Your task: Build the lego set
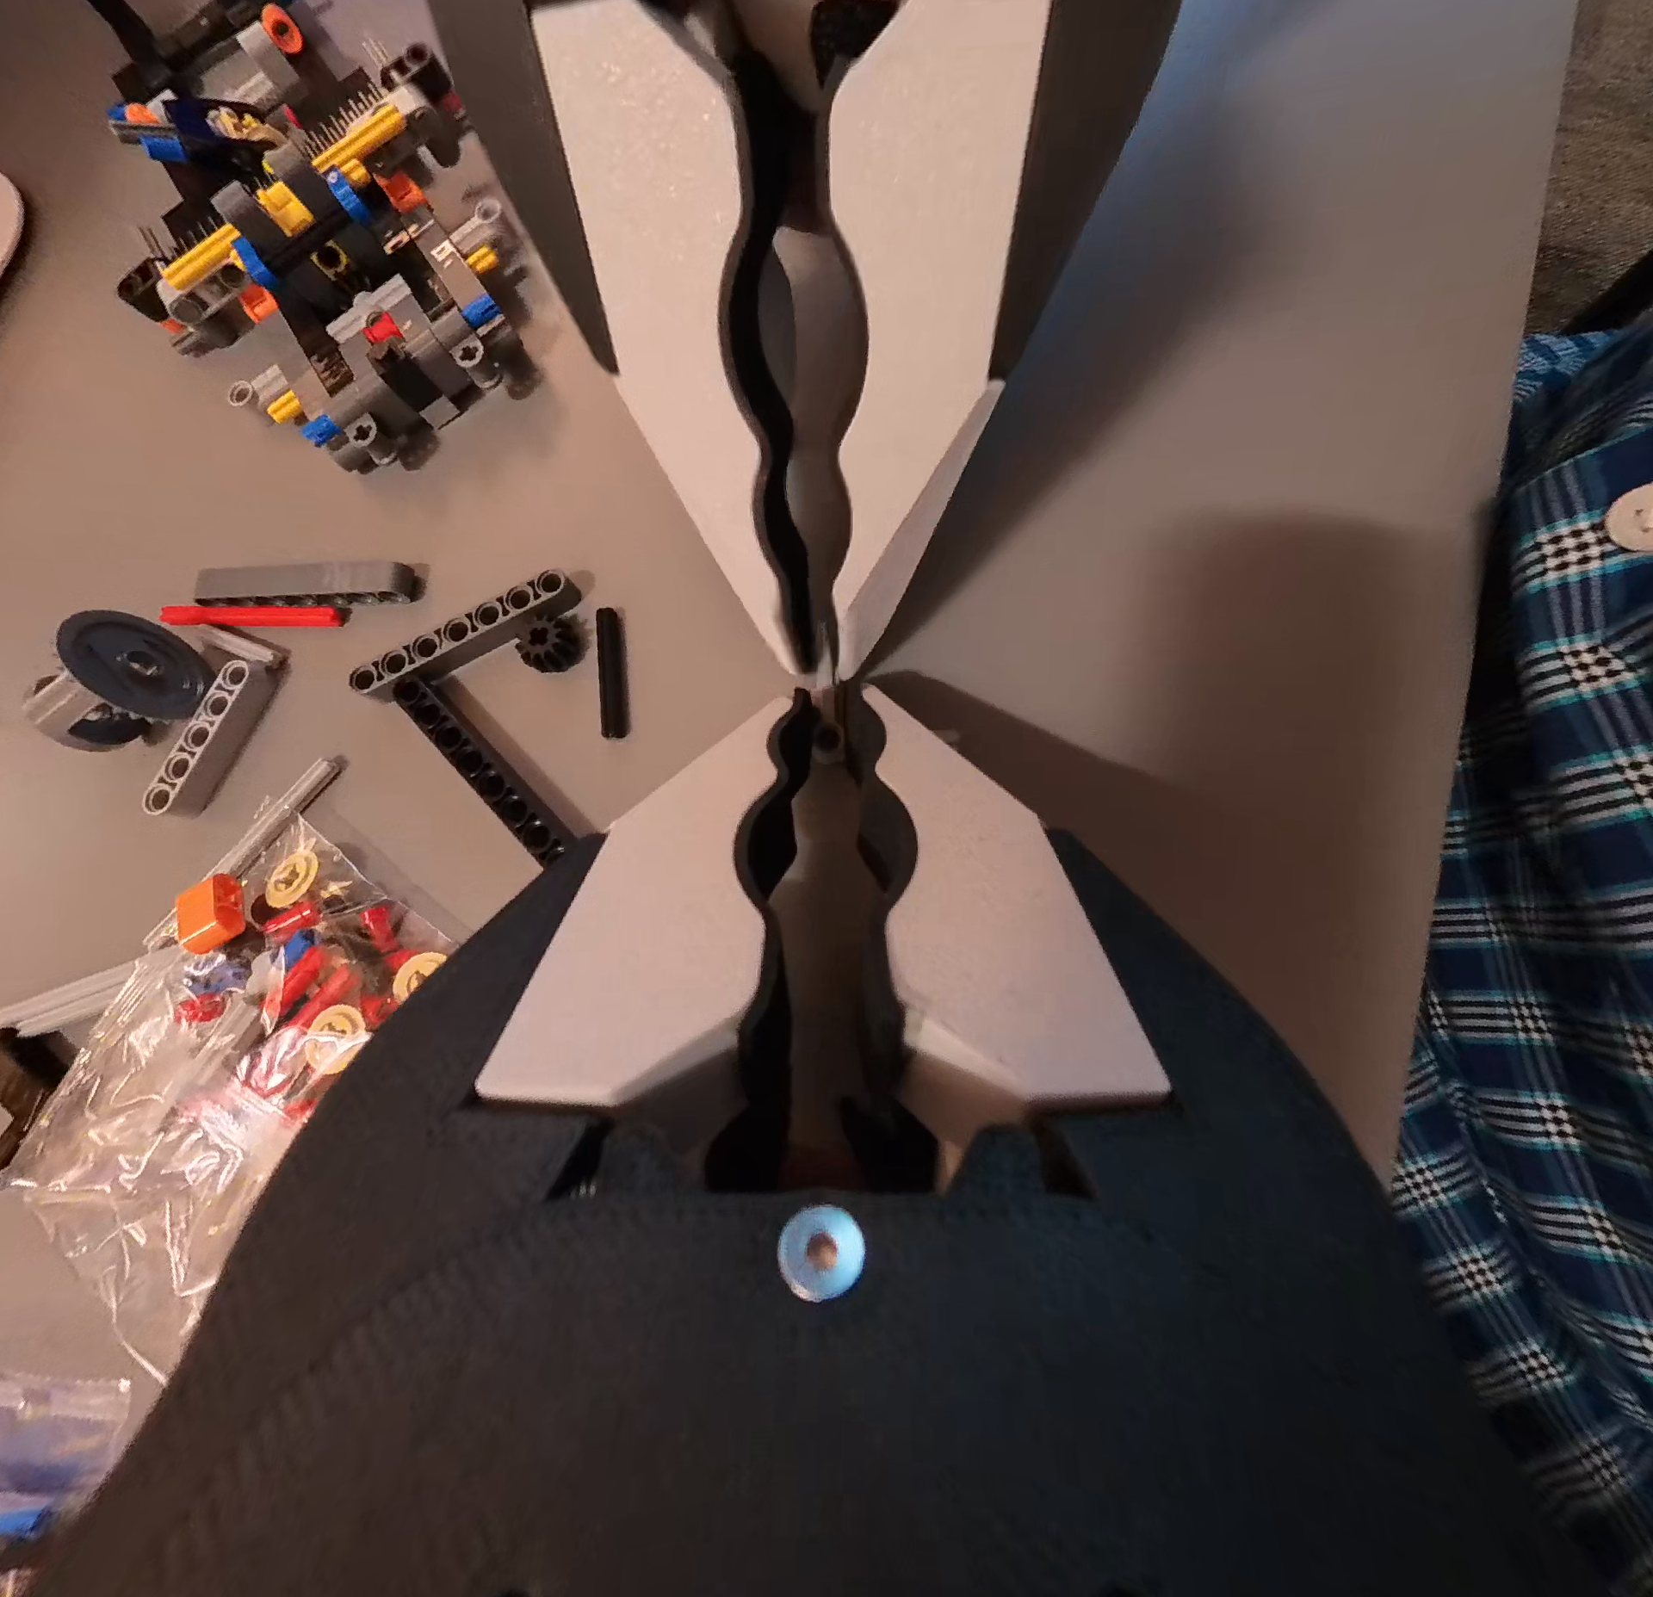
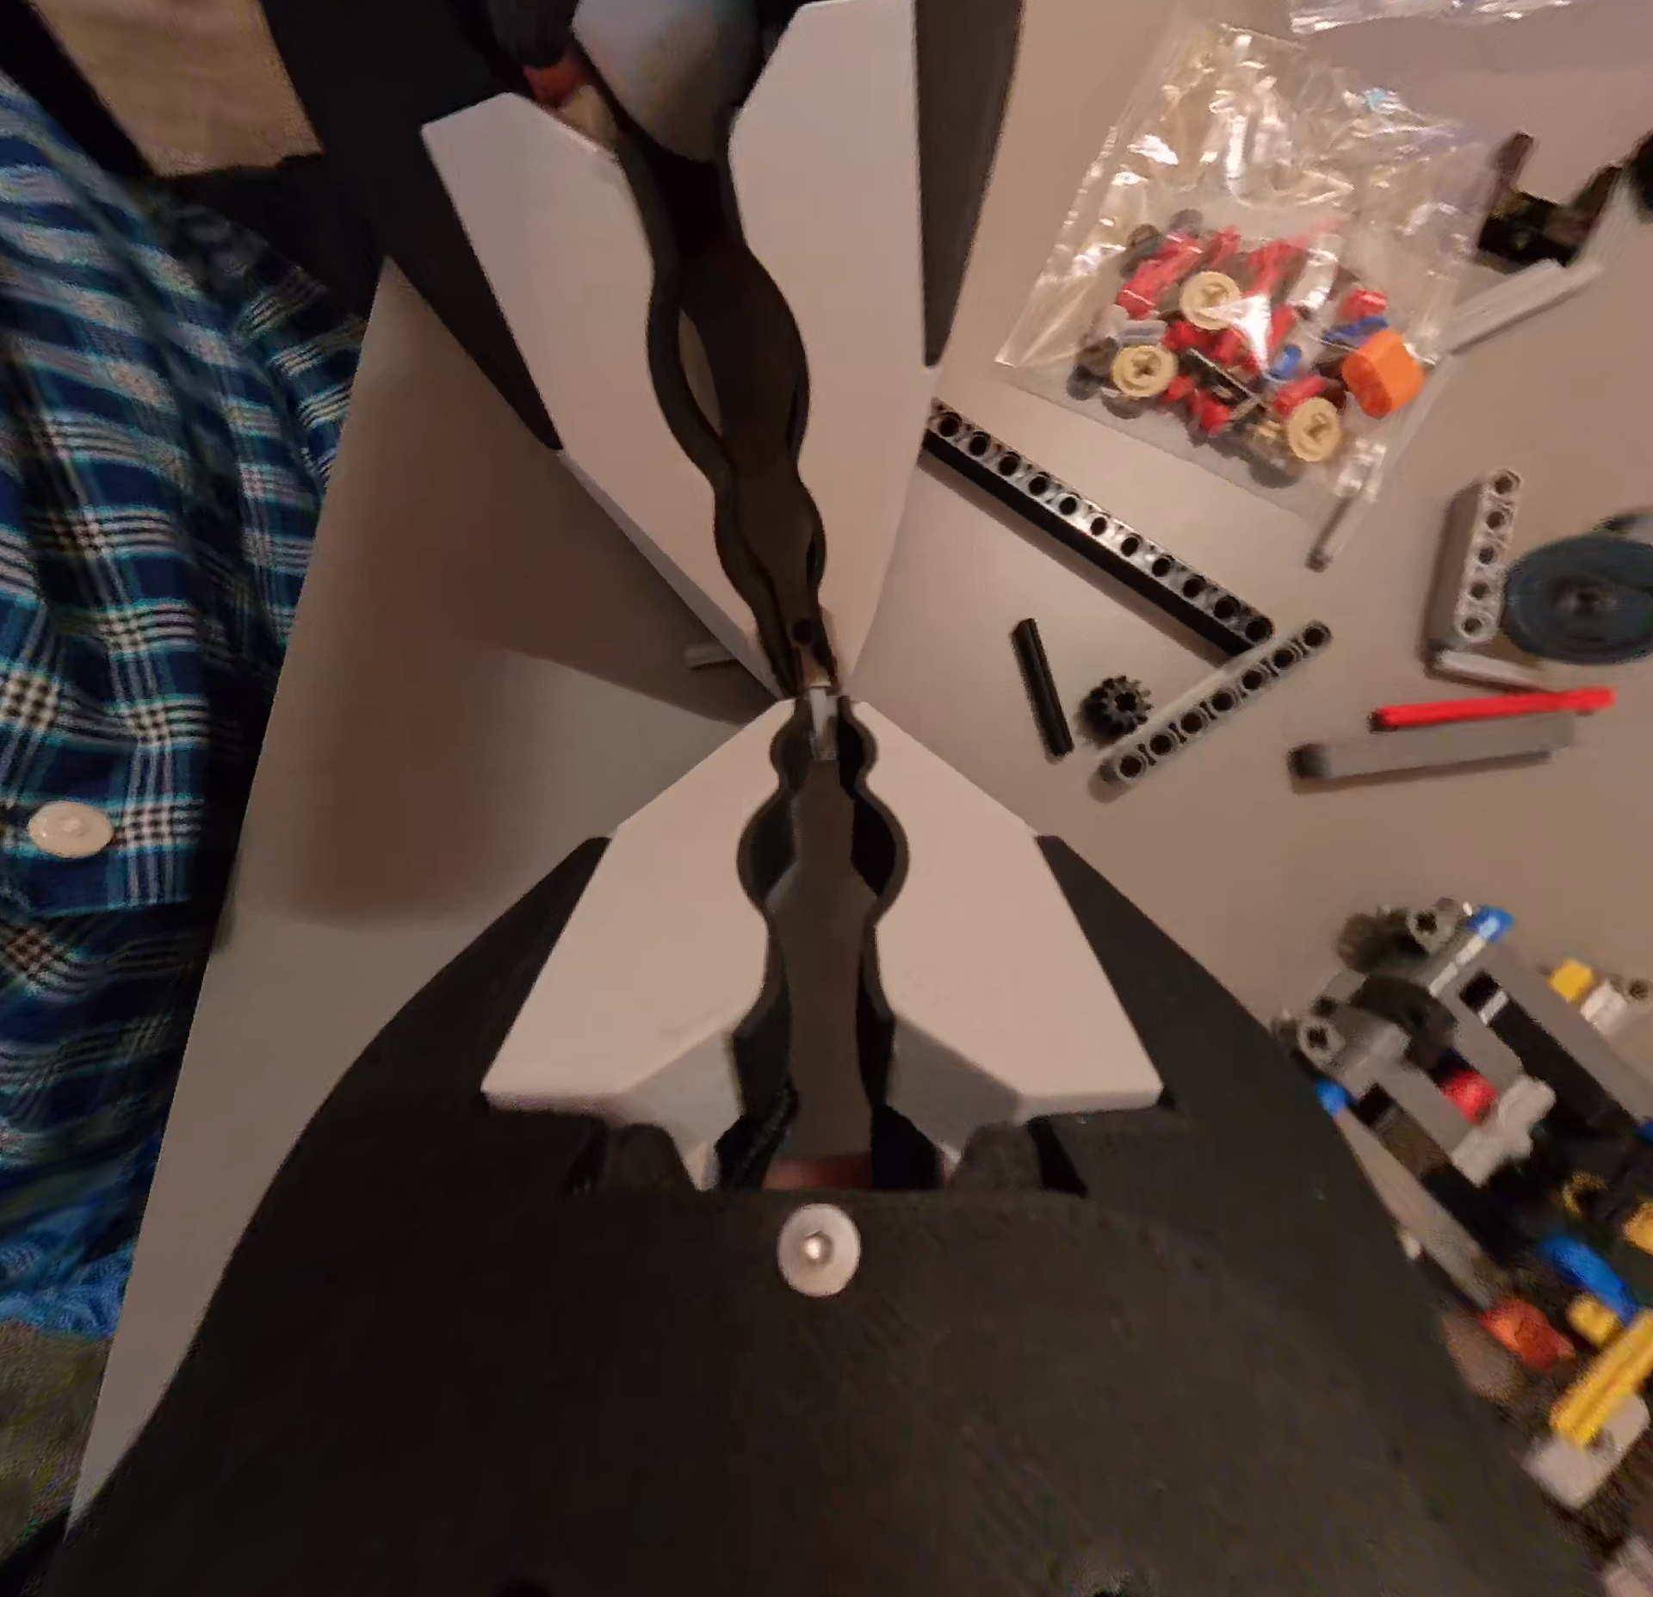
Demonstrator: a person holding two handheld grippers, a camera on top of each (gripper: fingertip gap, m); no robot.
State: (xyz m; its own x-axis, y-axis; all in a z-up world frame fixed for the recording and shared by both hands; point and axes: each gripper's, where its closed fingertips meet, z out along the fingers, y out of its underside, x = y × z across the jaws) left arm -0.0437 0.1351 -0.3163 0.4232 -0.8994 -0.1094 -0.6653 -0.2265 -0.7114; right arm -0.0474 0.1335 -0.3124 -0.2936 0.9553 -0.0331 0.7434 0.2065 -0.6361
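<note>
My two grippers meet tip to tip above the grey table (image 1: 1163, 391). In the left wrist view my left gripper (image 1: 827, 715) is shut on a small grey Lego piece with a round hole (image 1: 828, 738), and the right gripper (image 1: 818, 660) comes in from the top. In the right wrist view my right gripper (image 2: 820, 711) is shut on a small light grey piece (image 2: 822, 719), and the left gripper (image 2: 803, 664) touches it from above. The part-built Technic model (image 1: 313, 239) stands at the left, and also shows in the right wrist view (image 2: 1476, 1152).
Loose parts lie on the table: a long black beam (image 2: 1100, 534), a grey beam (image 2: 1207, 713), a black axle (image 2: 1042, 700), a black gear (image 2: 1109, 709), a red axle (image 2: 1494, 709) and a dark blue wheel (image 1: 134, 660). A clear bag of small parts (image 2: 1234, 338) lies nearby. A person's plaid shirt (image 1: 1565, 838) is close by.
</note>
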